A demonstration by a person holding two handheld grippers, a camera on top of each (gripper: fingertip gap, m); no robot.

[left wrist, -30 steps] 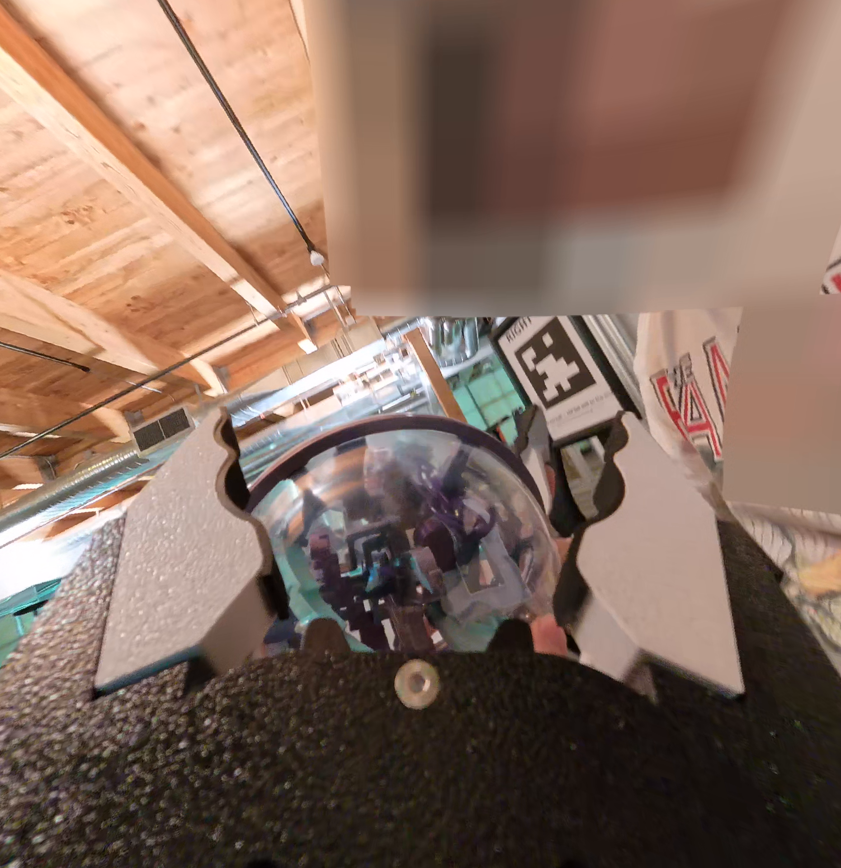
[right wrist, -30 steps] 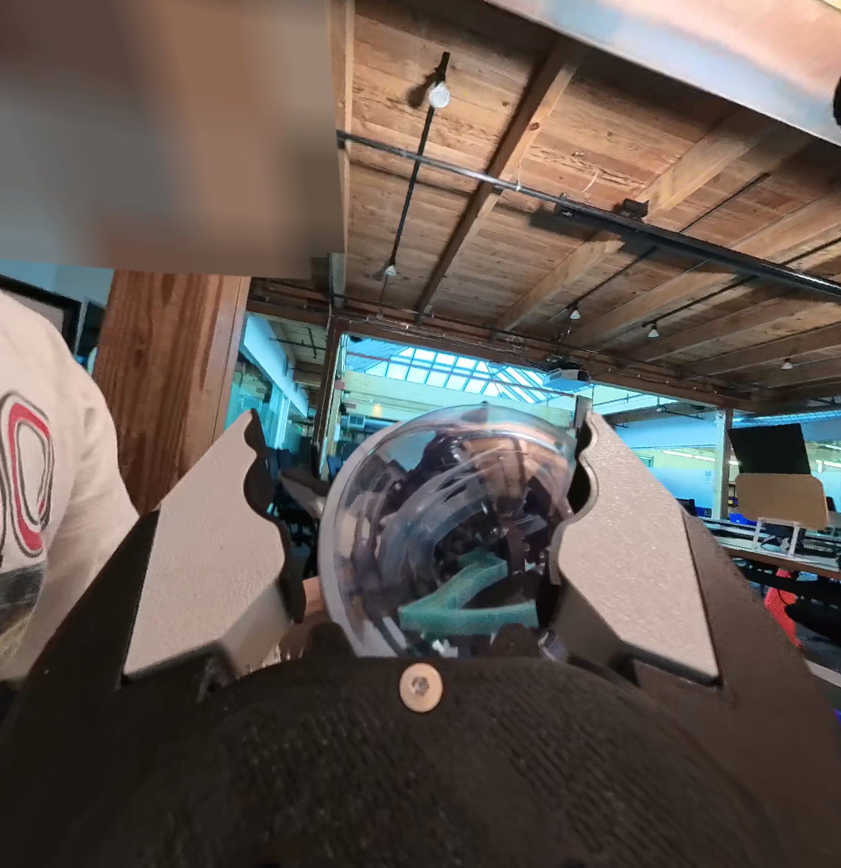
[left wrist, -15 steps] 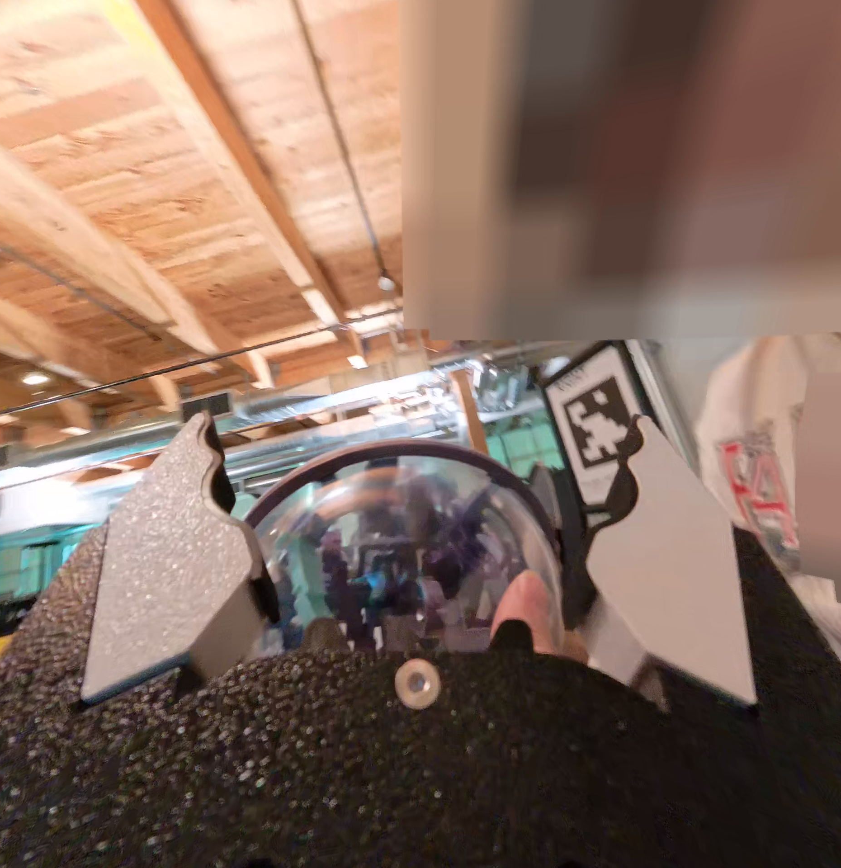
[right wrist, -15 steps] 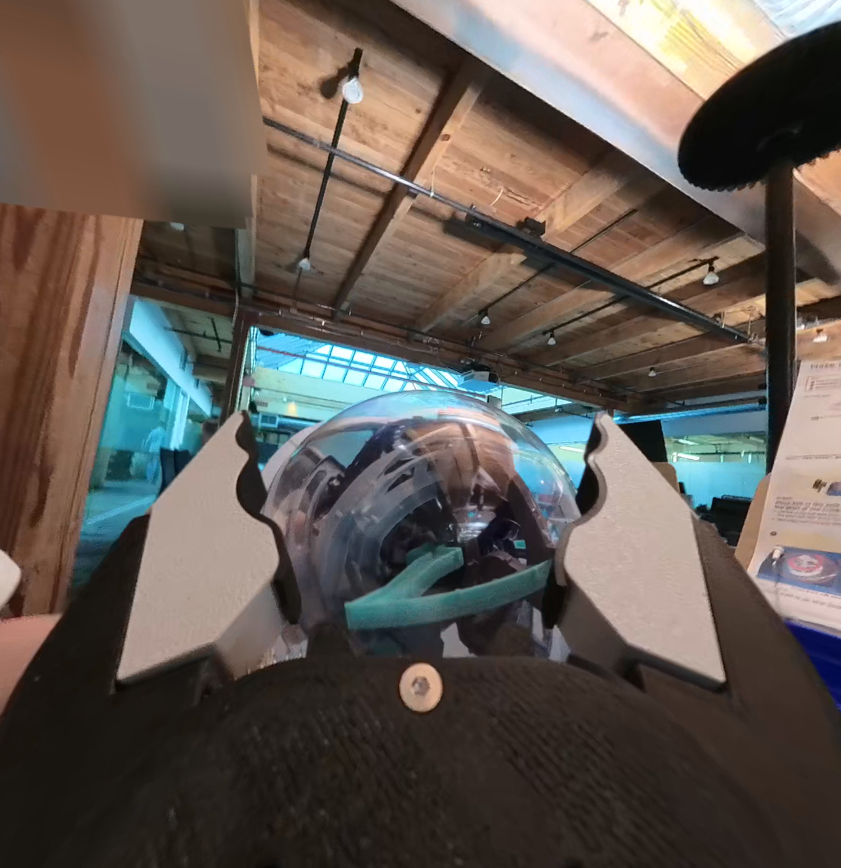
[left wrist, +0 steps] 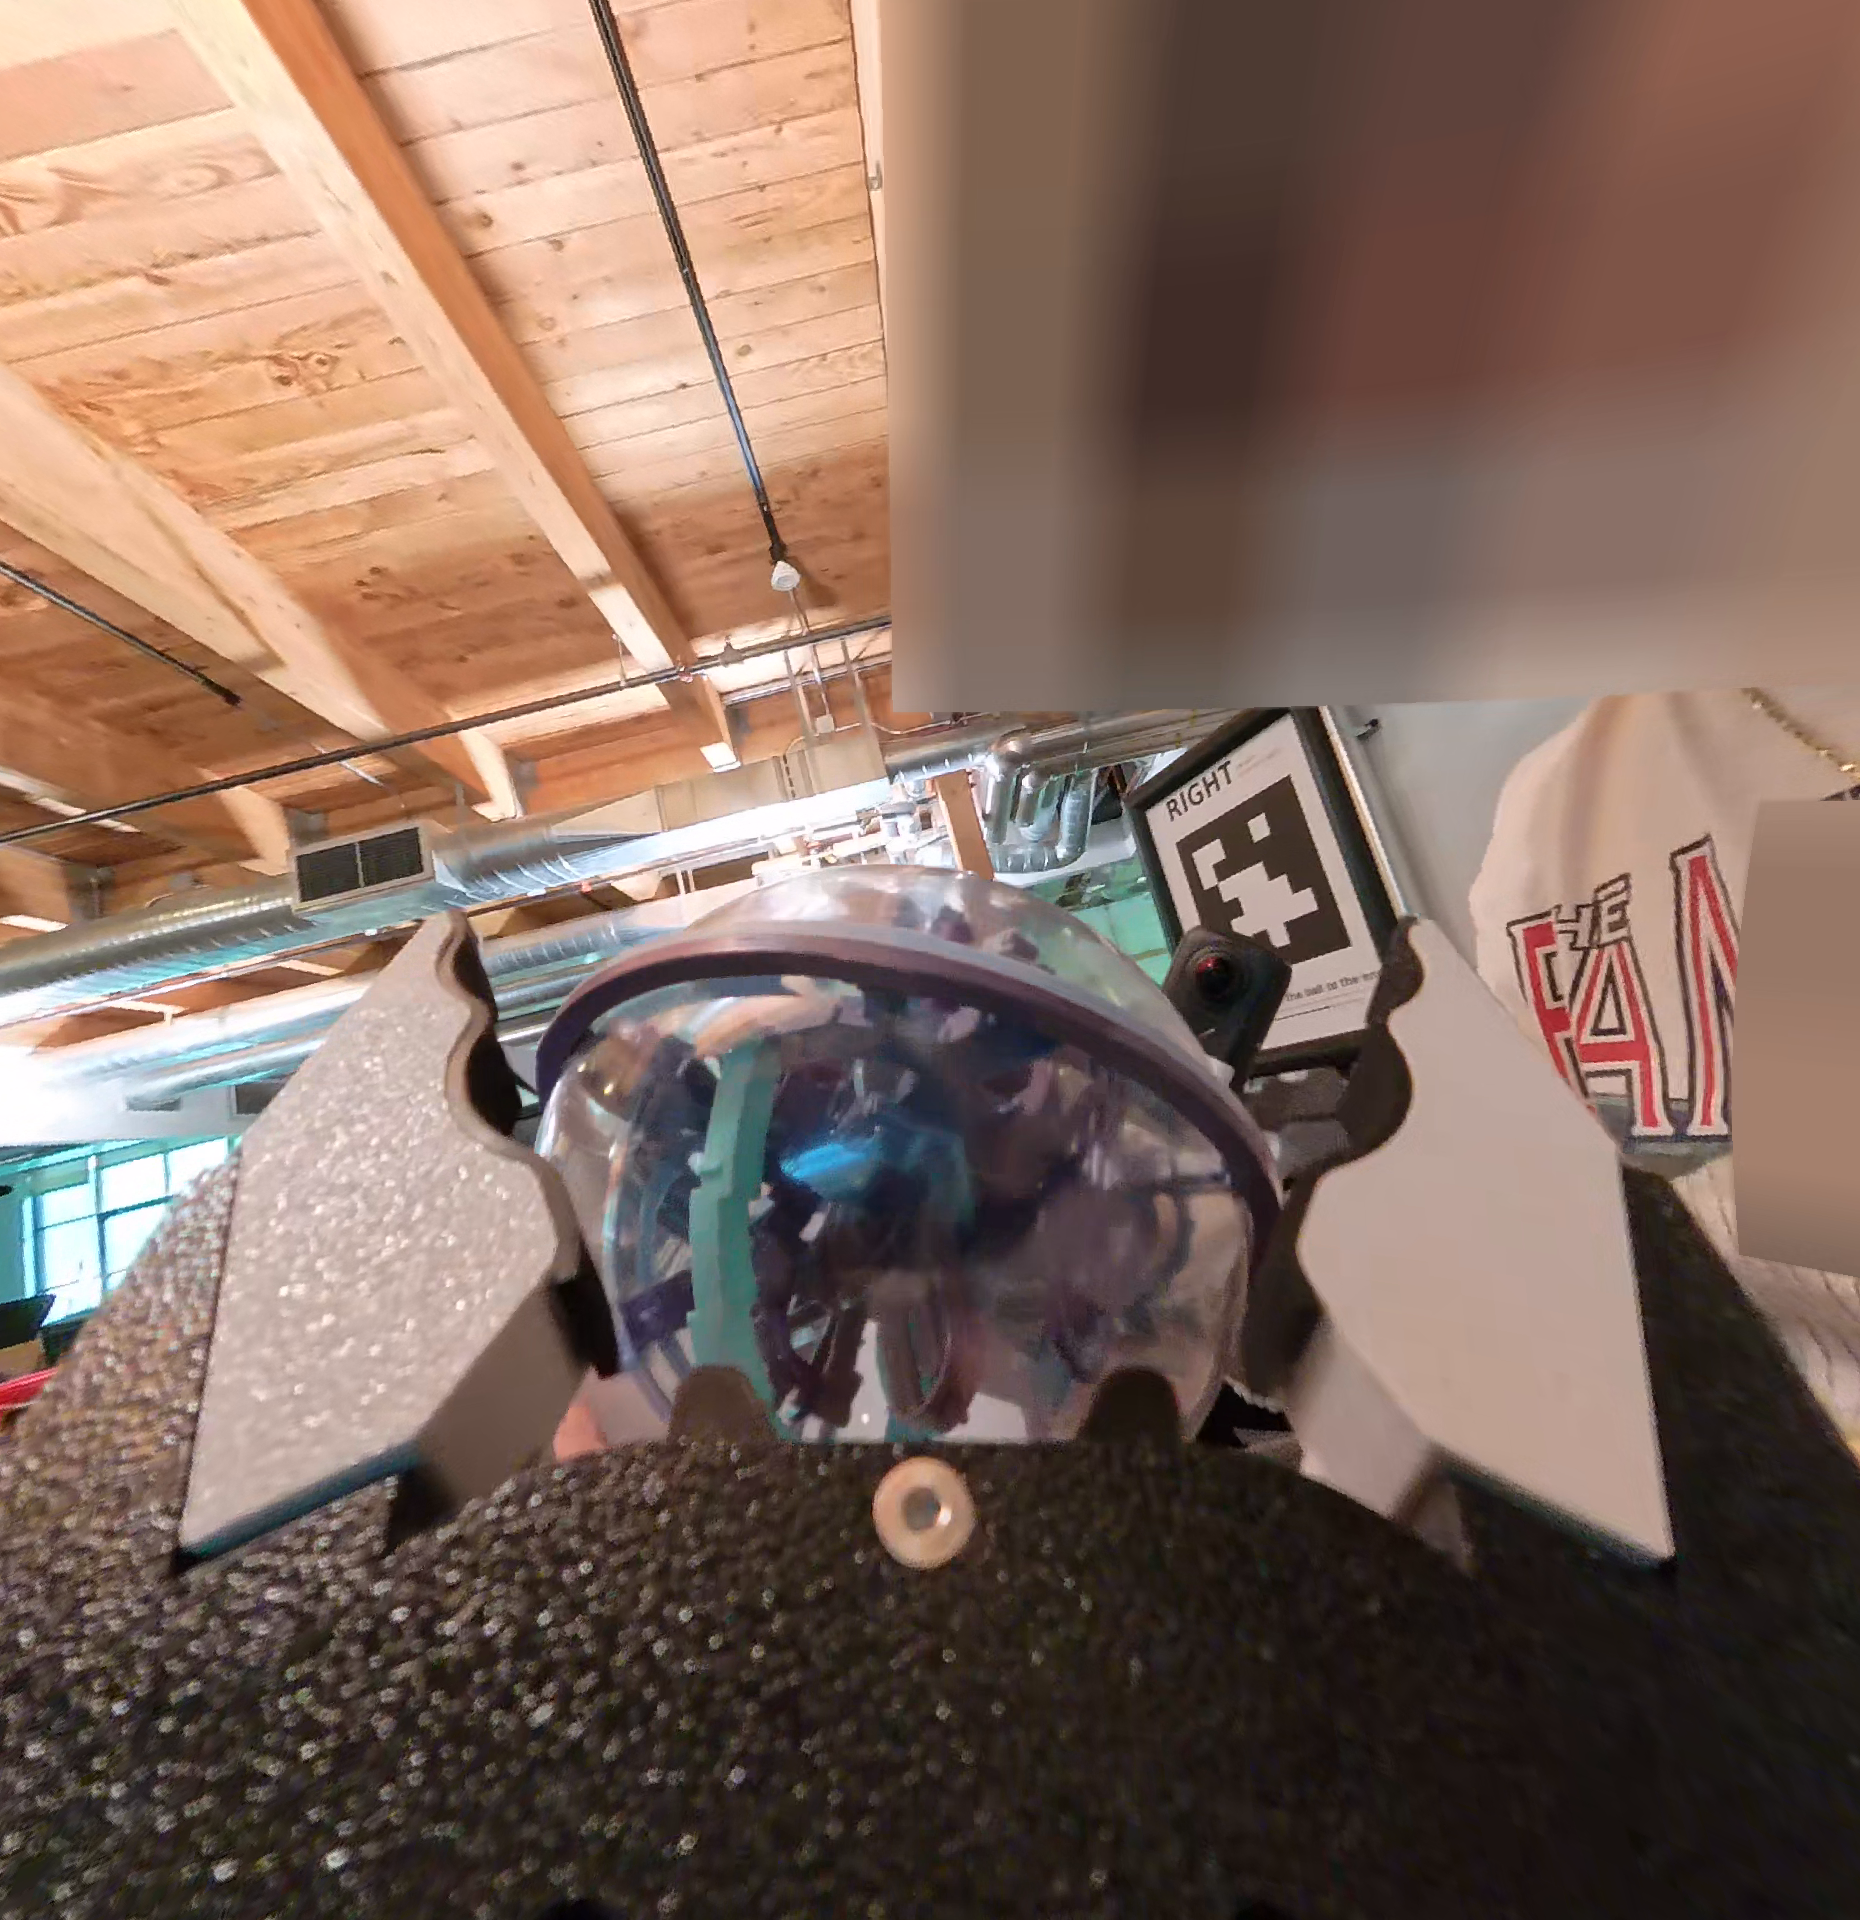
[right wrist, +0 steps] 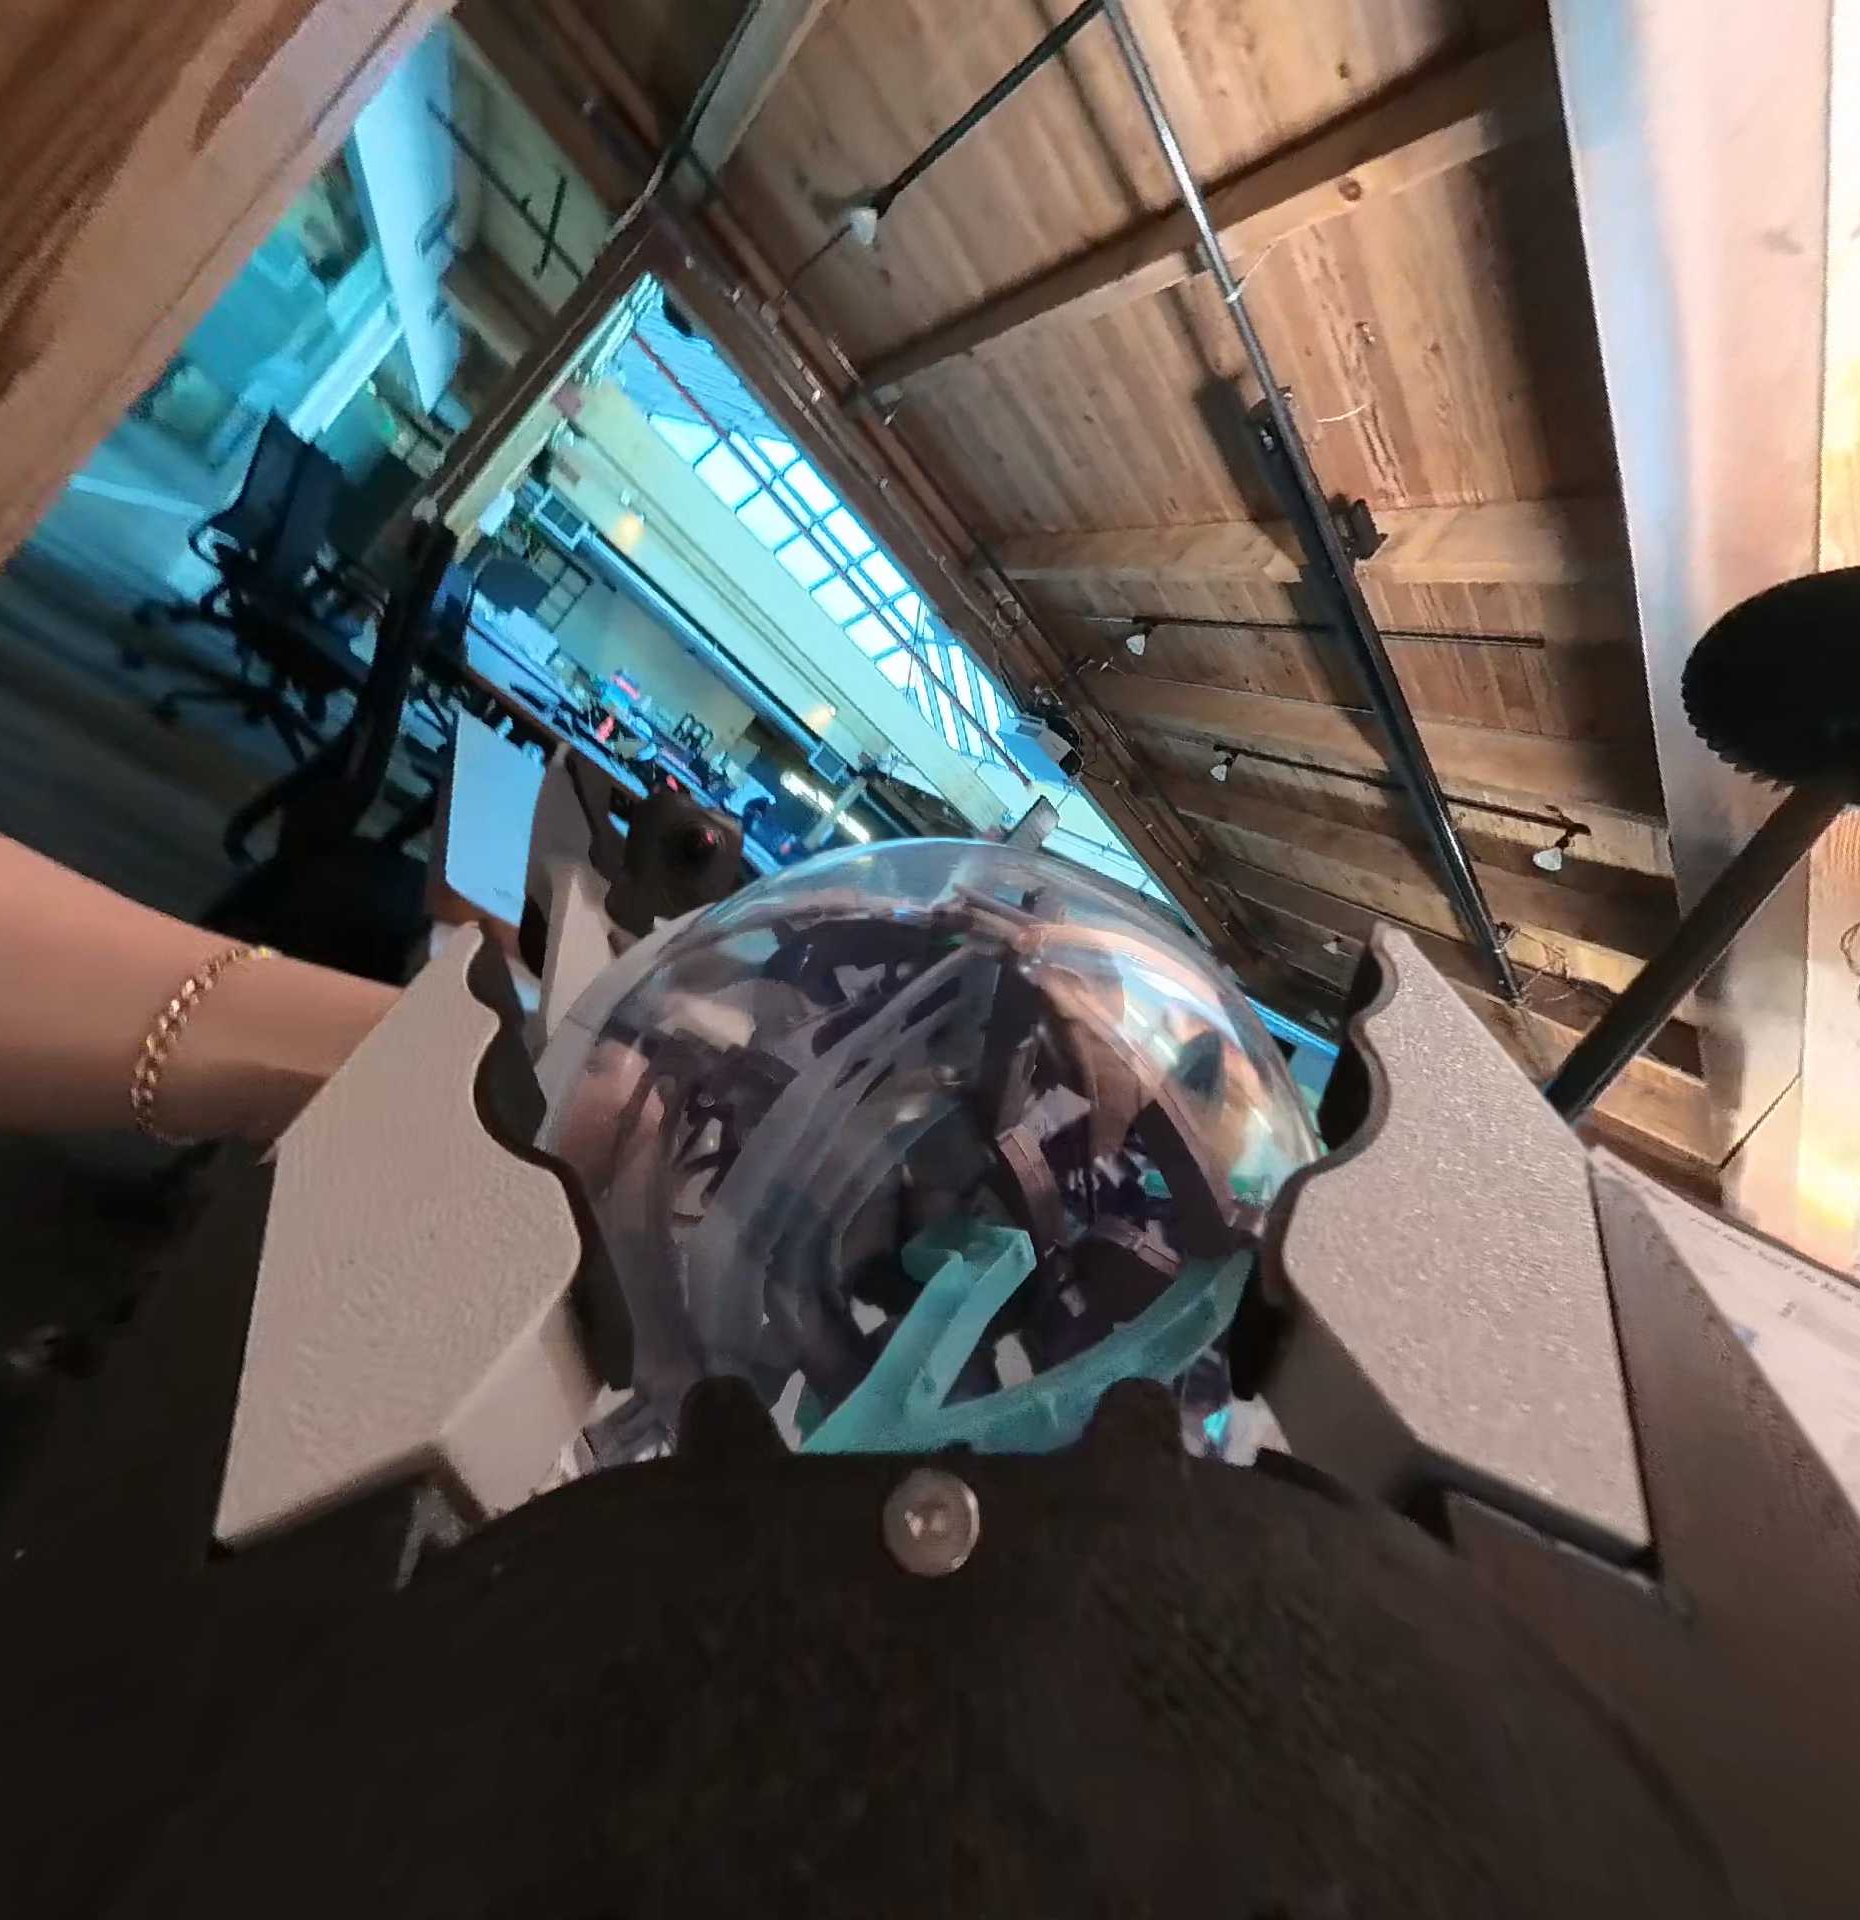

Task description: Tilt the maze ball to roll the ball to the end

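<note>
The maze ball (left wrist: 905, 1174) is a clear sphere with a purple seam ring and purple and teal tracks (left wrist: 728, 1174) inside. It is held up in the air towards the wooden ceiling. My left gripper (left wrist: 931, 935) is shut on it, with both pads against its sides. My right gripper (right wrist: 926, 945) is shut on the same maze ball (right wrist: 926, 1143) from the other side. The right gripper's camera (left wrist: 1227, 977) shows behind the ball in the left wrist view. The left gripper's camera (right wrist: 677, 842) shows in the right wrist view. I cannot make out the small ball inside.
A person in a white printed shirt (left wrist: 1632, 987) stands close on the right. An arm with a gold bracelet (right wrist: 178, 1029) reaches in from the left. A black round knob on a rod (right wrist: 1799, 707) is at the right edge. A wooden post (right wrist: 95, 208) is at upper left.
Both grippers have tilted and rolled with the maze ball between them; the right wrist view turned strongly. The tracks inside show at a new angle. Both grips stay on the ball, a little wider.
</note>
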